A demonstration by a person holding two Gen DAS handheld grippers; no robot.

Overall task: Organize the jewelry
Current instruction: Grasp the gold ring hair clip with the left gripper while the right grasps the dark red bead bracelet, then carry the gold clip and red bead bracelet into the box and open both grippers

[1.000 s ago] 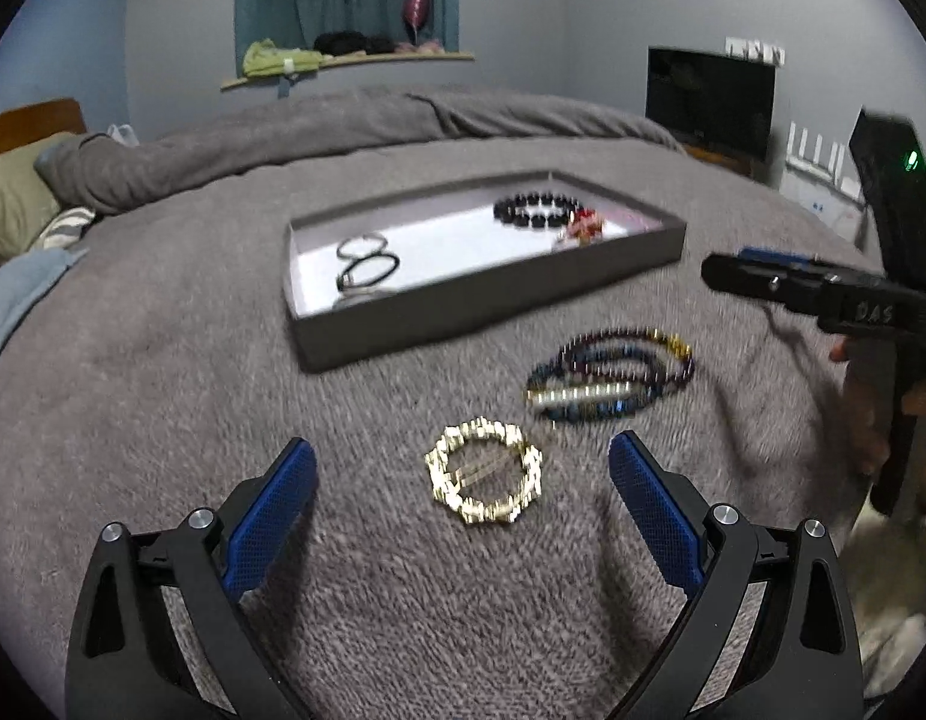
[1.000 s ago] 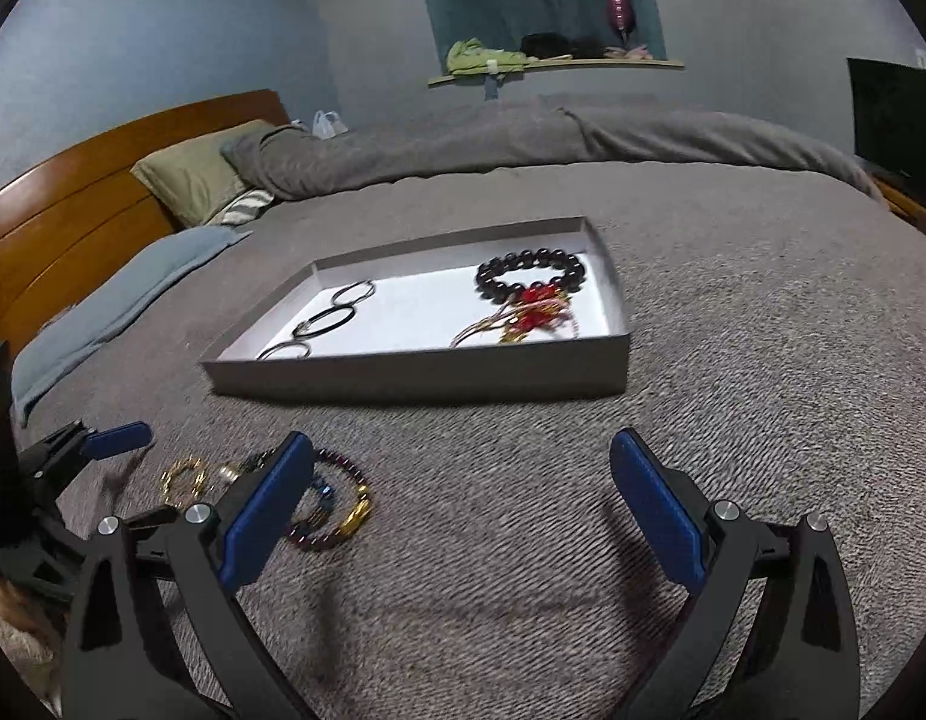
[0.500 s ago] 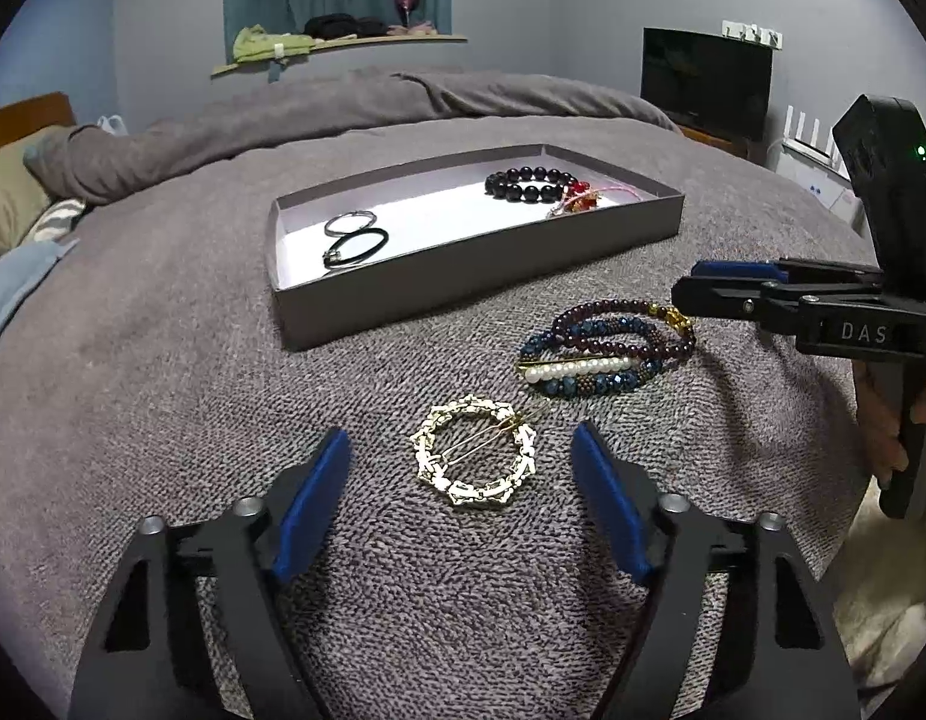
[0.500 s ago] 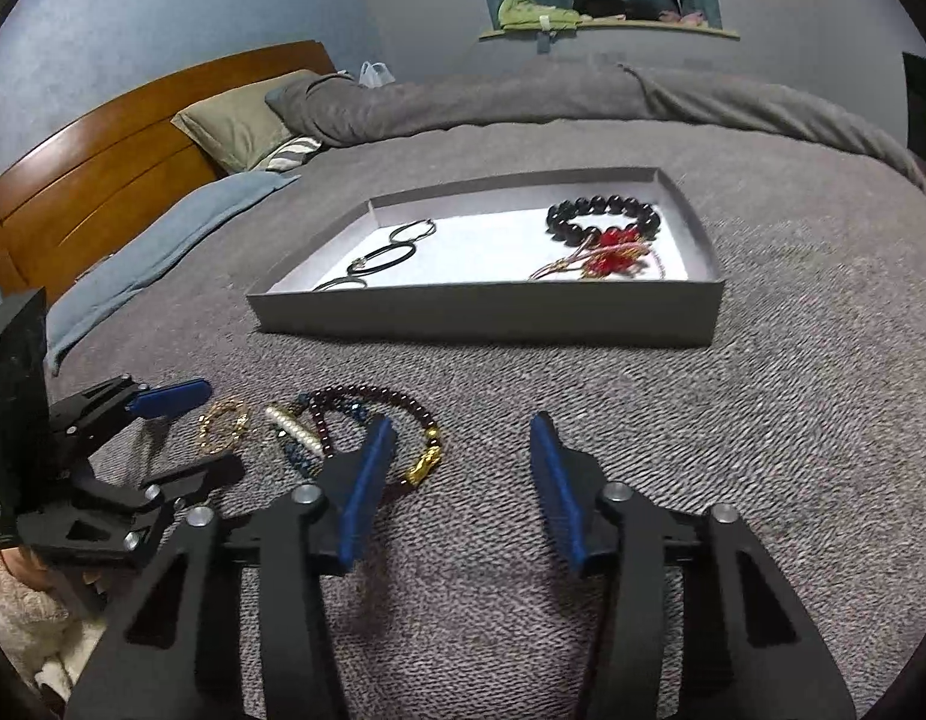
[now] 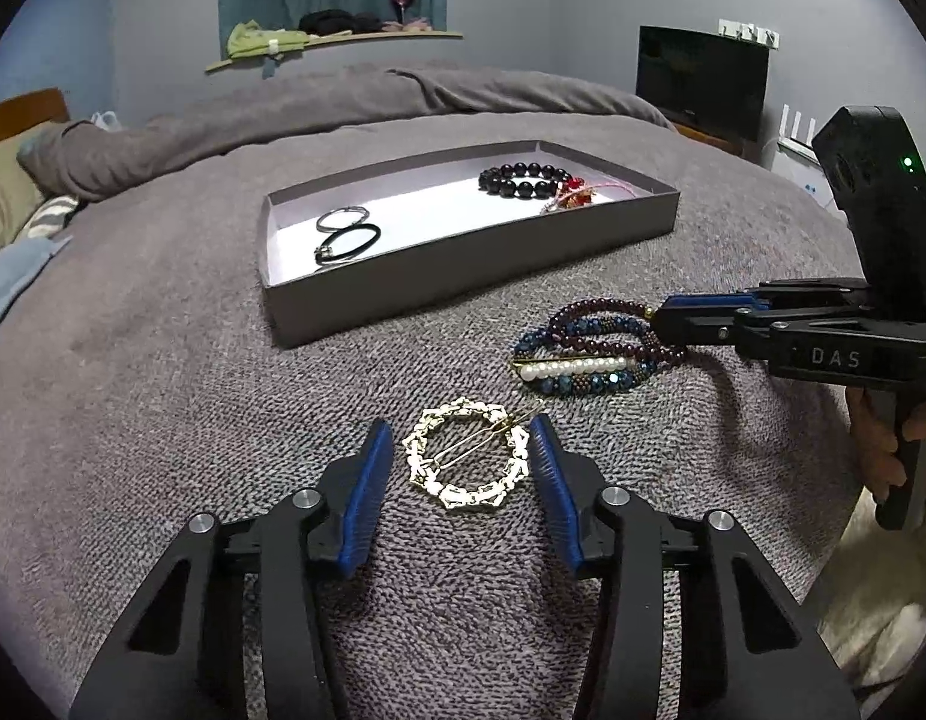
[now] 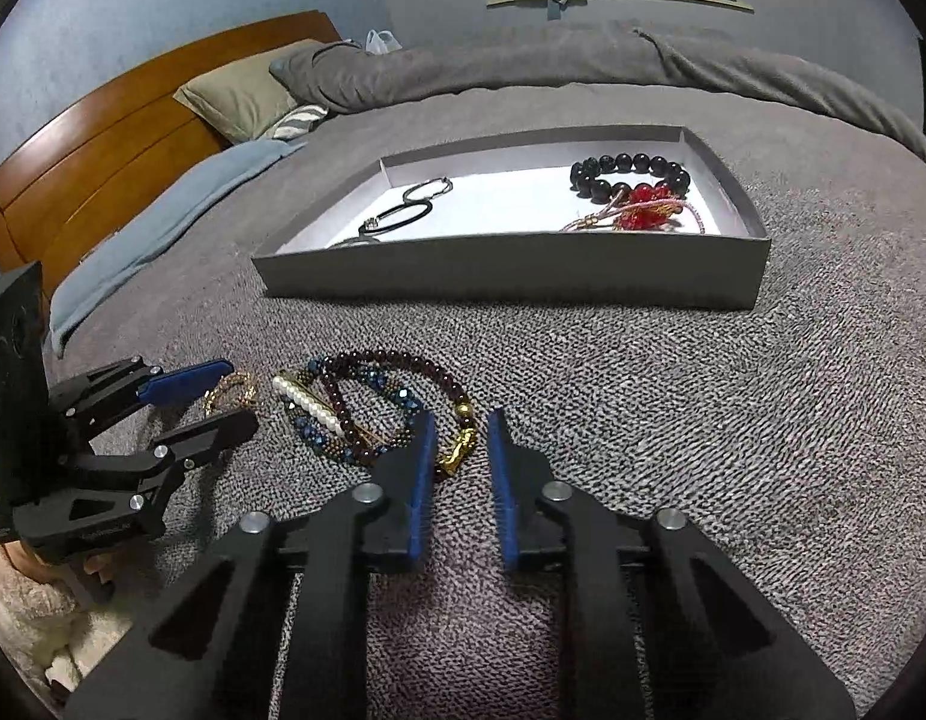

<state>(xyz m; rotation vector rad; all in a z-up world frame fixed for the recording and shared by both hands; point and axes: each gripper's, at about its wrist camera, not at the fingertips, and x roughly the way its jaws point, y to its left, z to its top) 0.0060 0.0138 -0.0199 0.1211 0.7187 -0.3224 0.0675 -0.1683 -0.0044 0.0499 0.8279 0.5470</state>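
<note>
A gold ring-shaped hair clip (image 5: 464,459) lies on the grey bedspread between the fingers of my left gripper (image 5: 463,450), which is open with its pads close on both sides. A pile of beaded bracelets (image 5: 595,354) with a pearl bar lies to its right. In the right wrist view my right gripper (image 6: 459,441) is narrowly open around the gold clasp (image 6: 459,450) of the dark red bracelet (image 6: 396,396). A grey tray (image 5: 463,276) behind holds a black bead bracelet (image 5: 523,179), a red charm cord (image 5: 574,195) and thin rings (image 5: 345,234).
The bed's wooden headboard (image 6: 102,150) and pillows (image 6: 240,96) are at the far left. A rumpled duvet (image 5: 342,102) lies behind the tray. A TV (image 5: 700,81) stands at the back right. The bed edge runs close on the right.
Both grippers have moved forward and down and narrowed their fingers: the left around the gold clip, the right around the bracelet's gold clasp.
</note>
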